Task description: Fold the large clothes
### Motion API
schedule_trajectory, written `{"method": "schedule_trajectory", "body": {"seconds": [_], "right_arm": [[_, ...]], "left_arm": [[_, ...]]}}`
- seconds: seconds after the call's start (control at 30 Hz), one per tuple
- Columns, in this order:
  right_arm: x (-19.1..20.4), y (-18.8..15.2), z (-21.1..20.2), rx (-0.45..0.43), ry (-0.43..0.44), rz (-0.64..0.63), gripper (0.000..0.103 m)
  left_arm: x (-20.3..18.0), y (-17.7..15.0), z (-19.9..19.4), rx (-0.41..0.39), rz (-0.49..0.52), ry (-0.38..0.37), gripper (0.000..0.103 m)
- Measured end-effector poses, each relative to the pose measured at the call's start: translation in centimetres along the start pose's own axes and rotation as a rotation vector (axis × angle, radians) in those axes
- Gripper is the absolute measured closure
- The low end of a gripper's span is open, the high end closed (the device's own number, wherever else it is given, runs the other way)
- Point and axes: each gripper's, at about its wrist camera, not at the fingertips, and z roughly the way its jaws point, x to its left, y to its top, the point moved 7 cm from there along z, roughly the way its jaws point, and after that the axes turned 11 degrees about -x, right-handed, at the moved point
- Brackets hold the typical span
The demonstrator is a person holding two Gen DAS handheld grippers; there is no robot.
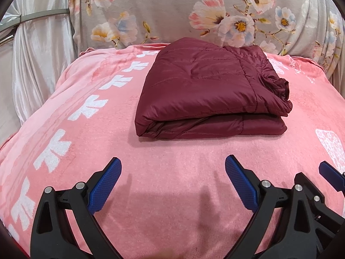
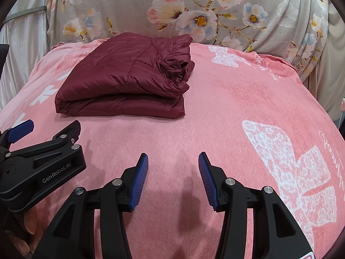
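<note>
I see the pink blanket (image 1: 172, 161) spread wide, with the folded maroon jacket (image 1: 207, 86) lying at its far middle. My left hand-held gripper (image 1: 173, 176) and right hand-held gripper (image 2: 173, 169) hover nearer, well apart from it, jaws parted and empty.

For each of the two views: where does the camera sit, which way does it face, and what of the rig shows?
Left wrist: sits on the left tool, faces downward across the pink blanket at the folded maroon jacket; its open fingers and the right tool's tip at right show.
Right wrist: sits on the right tool, same heading; its open fingers and the left tool at left show.
Shared: jacket, blanket, floral cover.
</note>
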Motion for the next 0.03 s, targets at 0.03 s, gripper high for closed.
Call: {"method": "schedule_trajectory", "body": {"seconds": [0.03], "right_arm": [[0.01,0.02,0.01,0.000,0.000,0.000,0.055]], "left_arm": [[-0.04,0.01,0.05,-0.001,0.002,0.000,0.009]]}}
